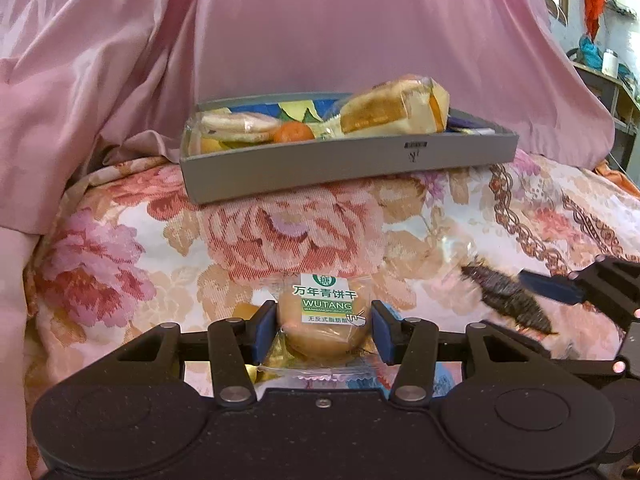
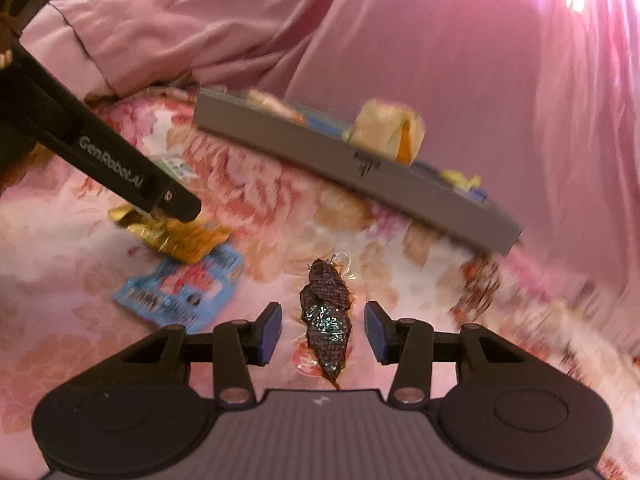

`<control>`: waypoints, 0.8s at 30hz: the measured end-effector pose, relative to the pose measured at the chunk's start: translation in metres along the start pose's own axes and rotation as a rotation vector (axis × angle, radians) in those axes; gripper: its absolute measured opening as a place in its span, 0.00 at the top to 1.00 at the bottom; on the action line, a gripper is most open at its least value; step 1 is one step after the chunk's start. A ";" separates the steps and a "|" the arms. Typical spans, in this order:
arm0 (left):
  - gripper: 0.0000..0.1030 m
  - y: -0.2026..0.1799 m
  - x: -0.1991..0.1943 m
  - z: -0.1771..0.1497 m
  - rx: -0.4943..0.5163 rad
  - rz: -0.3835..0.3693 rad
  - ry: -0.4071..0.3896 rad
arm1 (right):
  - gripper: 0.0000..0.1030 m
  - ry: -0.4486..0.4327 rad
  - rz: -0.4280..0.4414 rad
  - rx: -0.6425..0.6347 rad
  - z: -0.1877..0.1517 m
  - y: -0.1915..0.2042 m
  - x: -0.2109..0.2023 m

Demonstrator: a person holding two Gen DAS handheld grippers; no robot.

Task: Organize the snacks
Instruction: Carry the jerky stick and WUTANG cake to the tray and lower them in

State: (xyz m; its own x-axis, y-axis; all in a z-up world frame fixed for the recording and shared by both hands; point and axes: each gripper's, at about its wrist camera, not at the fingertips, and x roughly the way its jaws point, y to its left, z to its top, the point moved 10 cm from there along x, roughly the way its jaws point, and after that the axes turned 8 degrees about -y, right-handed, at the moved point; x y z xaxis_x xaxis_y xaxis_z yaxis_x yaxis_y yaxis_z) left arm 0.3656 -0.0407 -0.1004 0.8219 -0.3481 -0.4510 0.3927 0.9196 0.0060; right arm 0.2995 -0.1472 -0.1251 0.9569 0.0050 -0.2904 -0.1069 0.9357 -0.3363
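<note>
A round biscuit in a clear packet with a green and white label [image 1: 325,312] sits between the blue pads of my left gripper [image 1: 324,322], which is shut on it. Ahead on the bed rests a grey tray [image 1: 348,164] holding a wrapped bread [image 1: 394,108], a small orange [image 1: 294,132] and flat round cakes [image 1: 240,124]. A dark, shiny wrapped snack [image 2: 326,316] lies on the bedspread between the fingers of my right gripper [image 2: 324,322]; the gripper is open and its pads stand clear of the snack. The same snack [image 1: 506,300] shows in the left wrist view.
A gold wrapper [image 2: 180,236] and a blue packet [image 2: 180,288] lie on the floral bedspread [image 1: 132,248], under the left gripper's arm [image 2: 120,168]. Pink quilt [image 1: 320,32] is heaped behind and left of the tray [image 2: 360,168]. A shelf [image 1: 612,80] stands far right.
</note>
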 end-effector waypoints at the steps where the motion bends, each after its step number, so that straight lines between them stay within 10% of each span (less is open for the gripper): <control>1: 0.50 0.001 -0.001 0.005 -0.005 0.004 -0.014 | 0.52 -0.018 -0.008 -0.003 0.004 -0.003 -0.001; 13: 0.50 0.030 0.006 0.096 -0.085 0.103 -0.209 | 0.51 -0.247 -0.076 0.041 0.102 -0.057 0.004; 24: 0.50 0.048 0.051 0.143 -0.109 0.134 -0.220 | 0.51 -0.154 0.037 0.143 0.169 -0.098 0.091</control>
State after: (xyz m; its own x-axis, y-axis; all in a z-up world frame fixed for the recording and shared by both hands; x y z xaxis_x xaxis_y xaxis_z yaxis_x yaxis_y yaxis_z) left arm 0.4853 -0.0408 0.0045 0.9379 -0.2424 -0.2481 0.2378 0.9701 -0.0488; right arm 0.4425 -0.1786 0.0333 0.9841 0.0842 -0.1565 -0.1142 0.9744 -0.1937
